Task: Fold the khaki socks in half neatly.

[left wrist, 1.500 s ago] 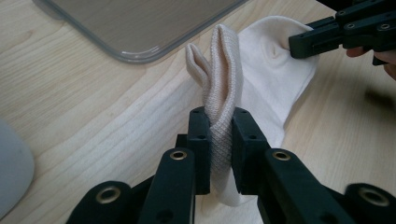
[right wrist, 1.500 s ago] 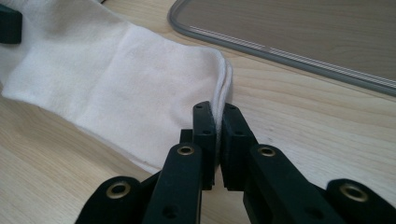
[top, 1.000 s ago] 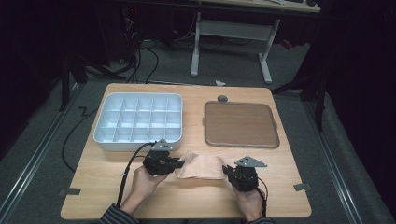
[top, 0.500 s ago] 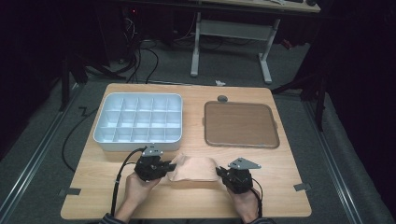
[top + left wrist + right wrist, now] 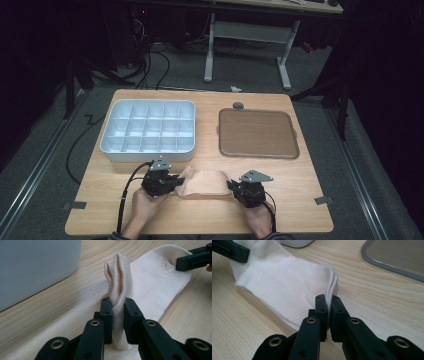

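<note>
Near the desk's front edge, we keep both grippers, left (image 5: 118,315) & right (image 5: 327,315), clamped on the sock (image 5: 204,182); lower evenly, no slack.

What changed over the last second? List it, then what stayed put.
The left hand-held gripper drew back toward the table's near edge, pulling its end of the sock along. Both grips on the sock held. The right hand-held gripper, divided bin and brown tray kept their places.

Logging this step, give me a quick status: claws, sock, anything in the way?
Left claw shut on sock cuff, fabric bunched upright. Right claw shut on opposite edge. Sock flat on table between them. Divided bin and brown tray apart, beyond it.
</note>
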`<state>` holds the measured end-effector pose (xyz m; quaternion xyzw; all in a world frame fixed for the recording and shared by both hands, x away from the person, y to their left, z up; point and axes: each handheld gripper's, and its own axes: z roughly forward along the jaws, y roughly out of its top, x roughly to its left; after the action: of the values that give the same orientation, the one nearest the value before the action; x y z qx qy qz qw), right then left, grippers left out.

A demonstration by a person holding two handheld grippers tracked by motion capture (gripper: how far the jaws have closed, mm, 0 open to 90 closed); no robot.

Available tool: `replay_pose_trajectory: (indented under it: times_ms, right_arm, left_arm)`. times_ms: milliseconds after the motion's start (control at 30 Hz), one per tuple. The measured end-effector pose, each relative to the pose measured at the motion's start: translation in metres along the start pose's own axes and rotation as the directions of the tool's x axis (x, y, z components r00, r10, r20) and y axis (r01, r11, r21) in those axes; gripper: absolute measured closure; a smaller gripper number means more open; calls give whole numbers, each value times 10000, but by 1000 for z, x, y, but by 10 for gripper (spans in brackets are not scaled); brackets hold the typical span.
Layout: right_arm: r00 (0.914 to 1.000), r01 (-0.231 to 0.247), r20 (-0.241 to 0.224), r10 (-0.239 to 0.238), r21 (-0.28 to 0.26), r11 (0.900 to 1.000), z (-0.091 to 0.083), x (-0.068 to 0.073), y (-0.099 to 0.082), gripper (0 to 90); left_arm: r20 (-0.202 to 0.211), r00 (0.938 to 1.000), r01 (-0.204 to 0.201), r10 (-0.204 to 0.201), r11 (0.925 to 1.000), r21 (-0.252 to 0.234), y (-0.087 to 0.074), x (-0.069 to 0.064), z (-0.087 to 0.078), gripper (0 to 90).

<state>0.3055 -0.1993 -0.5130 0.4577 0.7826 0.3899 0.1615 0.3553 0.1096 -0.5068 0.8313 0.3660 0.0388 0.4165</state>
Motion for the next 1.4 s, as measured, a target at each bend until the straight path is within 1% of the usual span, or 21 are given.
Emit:
replay_pose_trajectory:
  times_ms: [233, 267, 400, 433, 467, 567, 600, 700, 800, 867, 933, 1000, 1067, 1100, 1133, 1167, 1267, 1333, 1400]
  right_arm:
    - [9999, 101, -21, -101, 85, 9999, 5, 1, -1, 863]
    - [10000, 20, -28, -20, 128, 9999, 6, 1, -1, 863]
    - [10000, -10, -38, 11, 249, 9997, 9, 0, -3, 861]
    - [10000, 48, -33, -47, 258, 9997, 10, 0, -3, 861]
    - [10000, 4, -16, -3, 274, 9996, 11, 0, -3, 860]
    - [10000, 0, 29, -1, 301, 9995, 12, 0, -3, 856]
    - [10000, -53, 53, 51, 298, 9995, 13, 0, -3, 853]
    - [10000, -41, 64, 39, 278, 9996, 15, -1, -5, 838]
    - [9999, -151, 86, 149, 268, 9995, 15, -1, -6, 774]
    - [9998, -167, 143, 164, 207, 9996, 13, -1, -5, 720]
    - [9996, -166, 207, 166, 35, 9999, 10, -1, -5, 673]
    - [9992, -268, 301, 273, -160, 9995, 5, -1, -3, 634]
    - [9993, -143, 352, 156, -366, 9992, 1, -1, -2, 621]
    - [9993, -87, 350, 105, -516, 9986, -1, -1, -1, 621]
    - [9993, -75, 363, 99, -648, 9979, -4, -1, 0, 624]
    - [9993, -47, 358, 74, -741, 9972, -6, -2, 1, 626]
    - [9993, -39, 356, 73, -941, 9956, -13, -3, 3, 651]
    - [9994, 100, 336, -68, -963, 9953, -15, -2, 4, 681]
    - [9996, 199, 222, -178, -1005, 9947, -17, 1, 5, 721]
  left_arm:
    - [-180, 9998, -50, 53, 9998, 214, -2, 2, 3, 786]
    - [-209, 9997, -81, 87, 9996, 271, -2, 3, 4, 783]
    - [-367, 9992, -145, 162, 9988, 459, -2, 3, 7, 767]
    - [-411, 9990, -169, 189, 9987, 486, -2, 3, 7, 763]
    - [-464, 9987, -199, 223, 9984, 531, -3, 3, 7, 757]
    - [-731, 9968, -264, 311, 9975, 651, -3, 4, 8, 722]
    - [-781, 9965, -242, 295, 9973, 687, -4, 5, 8, 706]
    - [-861, 9963, -15, 70, 9980, 637, -5, 9, 6, 656]
    - [-930, 9956, 194, -145, 9985, 513, -6, 11, 2, 577]
    - [-1044, 9943, 228, -197, 9993, 288, -6, 8, -2, 529]
    - [-1101, 9938, 157, -145, 9998, 102, -5, 4, -7, 493]
    - [-1066, 9943, 9, 3, 9999, 114, -3, 0, -9, 453]
    - [-1202, 9927, -92, 103, 9999, 101, -1, -5, -11, 435]
    - [-1260, 9920, -120, 114, 9999, -38, 0, -8, -13, 456]
    - [-1192, 9928, -142, 120, 9997, -175, 0, -10, -15, 475]
    - [-1162, 9932, -132, 107, 9997, -205, 0, -12, -16, 475]
    - [-1087, 9939, -208, 195, 9997, -112, 0, -19, -16, 475]
    - [-1094, 9933, -380, 376, 9993, -22, -1, -24, -14, 475]
    - [-1058, 9933, -456, 461, 9989, 65, -2, -28, -11, 476]
